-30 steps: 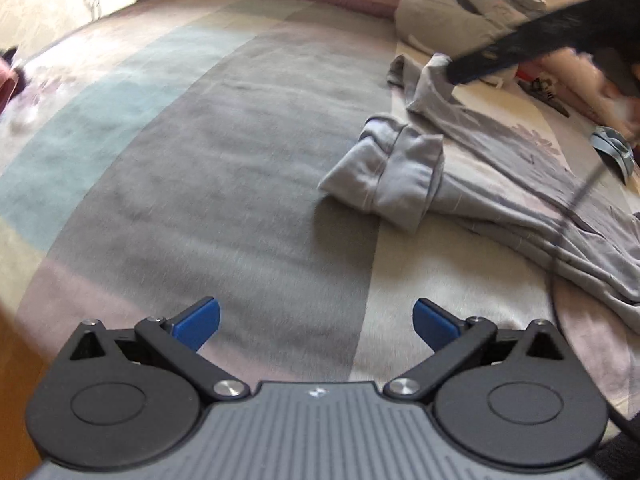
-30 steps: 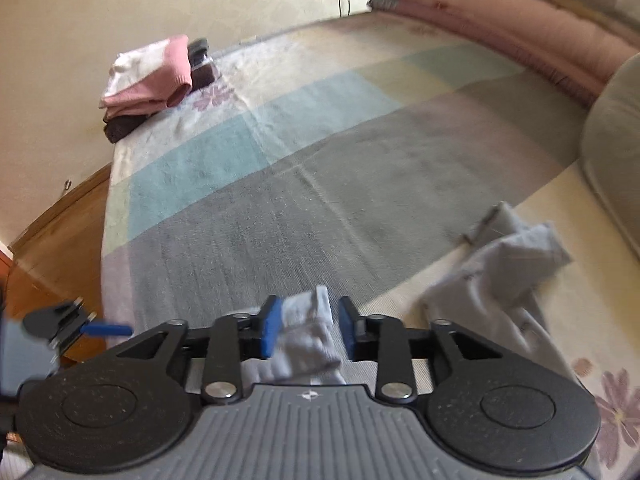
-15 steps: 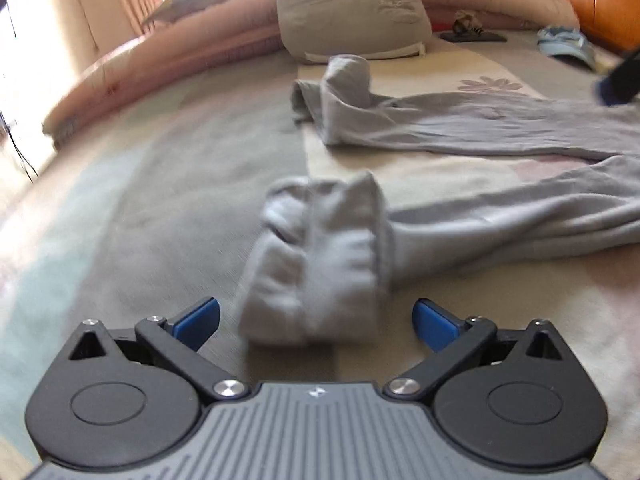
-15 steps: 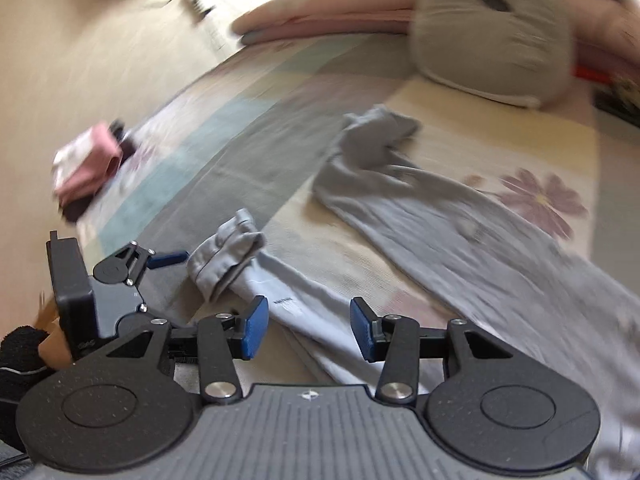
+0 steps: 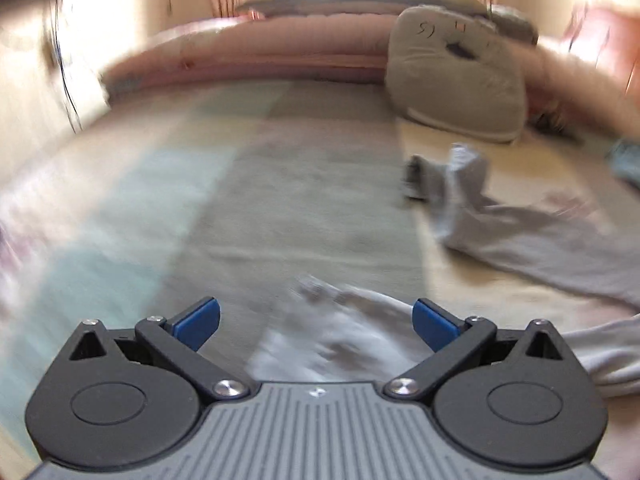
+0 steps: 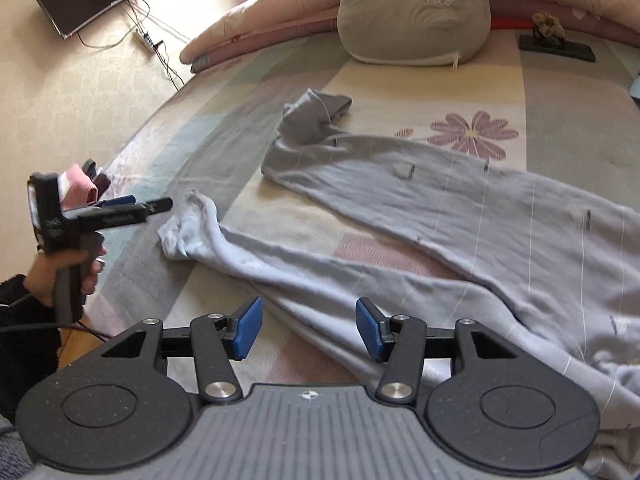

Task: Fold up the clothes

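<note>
Grey long pants (image 6: 460, 220) lie spread on the bed, legs pointing left. The near leg's cuff (image 6: 188, 224) is bunched; the far leg's cuff (image 6: 312, 116) is folded up. My right gripper (image 6: 308, 330) is open, hovering over the near leg, touching nothing. My left gripper (image 5: 316, 322) is open with the near cuff (image 5: 340, 332) blurred between its fingers, not clamped. In the right wrist view the left gripper (image 6: 124, 210) is held just left of that cuff. The far cuff (image 5: 452, 176) shows ahead right.
The bed (image 6: 224, 128) has a striped pastel cover. A grey cat-face cushion (image 6: 412, 12) and pink bedding (image 6: 260, 28) lie at the head. Folded pink and dark clothes (image 6: 86, 184) sit at the bed's left edge. A small dark item (image 6: 556, 46) lies far right.
My right gripper has let go of the cuff, opened and pulled back over the near leg. My left gripper has swung round and moved up to the near cuff.
</note>
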### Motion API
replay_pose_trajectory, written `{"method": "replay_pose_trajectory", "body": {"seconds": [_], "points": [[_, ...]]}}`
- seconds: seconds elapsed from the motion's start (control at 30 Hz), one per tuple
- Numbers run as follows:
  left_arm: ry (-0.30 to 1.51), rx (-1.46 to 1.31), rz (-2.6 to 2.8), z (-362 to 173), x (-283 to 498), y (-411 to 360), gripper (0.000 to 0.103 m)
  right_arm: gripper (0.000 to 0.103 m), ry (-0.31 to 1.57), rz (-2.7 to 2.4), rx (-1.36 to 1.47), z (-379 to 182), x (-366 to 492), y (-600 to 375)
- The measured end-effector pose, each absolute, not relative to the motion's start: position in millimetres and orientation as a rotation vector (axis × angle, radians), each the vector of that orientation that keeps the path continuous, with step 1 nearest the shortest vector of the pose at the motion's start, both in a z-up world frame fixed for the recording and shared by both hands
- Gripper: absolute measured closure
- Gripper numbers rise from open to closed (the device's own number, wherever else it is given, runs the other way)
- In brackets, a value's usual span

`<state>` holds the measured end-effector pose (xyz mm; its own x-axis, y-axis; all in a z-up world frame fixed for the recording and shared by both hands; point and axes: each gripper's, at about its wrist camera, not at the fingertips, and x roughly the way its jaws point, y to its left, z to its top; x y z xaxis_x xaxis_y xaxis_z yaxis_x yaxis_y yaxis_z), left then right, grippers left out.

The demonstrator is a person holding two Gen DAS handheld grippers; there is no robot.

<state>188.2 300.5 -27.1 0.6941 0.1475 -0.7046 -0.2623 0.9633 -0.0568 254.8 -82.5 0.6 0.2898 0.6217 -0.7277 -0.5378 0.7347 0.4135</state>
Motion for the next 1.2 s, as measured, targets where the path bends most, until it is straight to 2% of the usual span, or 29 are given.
{"method": "replay_pose_trajectory", "body": {"seconds": [0.27, 0.57, 0.7, 0.73, 0.8, 1.0, 1.1, 1.2], "points": [[0.759, -0.708, 0.106, -79, 136, 306, 0.001, 0.045, 1.069, 0.809, 0.133, -20, 252, -87], [0.536, -1.020, 0.057, -106, 146, 357, 0.003, 0.044, 1.092, 0.852, 0.143, -27, 255, -87], [0.530, -1.026, 0.082, -105, 165, 364, 0.003, 0.044, 1.093, 0.847, 0.148, -28, 253, -90], [0.538, -1.032, 0.094, -104, 166, 363, 0.004, 0.044, 1.094, 0.842, 0.153, -29, 253, -91], [0.559, -1.033, 0.112, -102, 163, 361, 0.015, 0.044, 1.095, 0.833, 0.163, -30, 251, -94], [0.561, -1.076, 0.111, -110, 171, 380, 0.035, 0.040, 1.106, 0.800, 0.212, -36, 248, -109], [0.573, -1.102, 0.115, -109, 180, 384, 0.035, 0.040, 1.118, 0.792, 0.203, -40, 248, -107], [0.614, -1.010, 0.054, -108, 186, 366, 0.035, 0.040, 1.104, 0.807, 0.200, -37, 244, -106]]}}
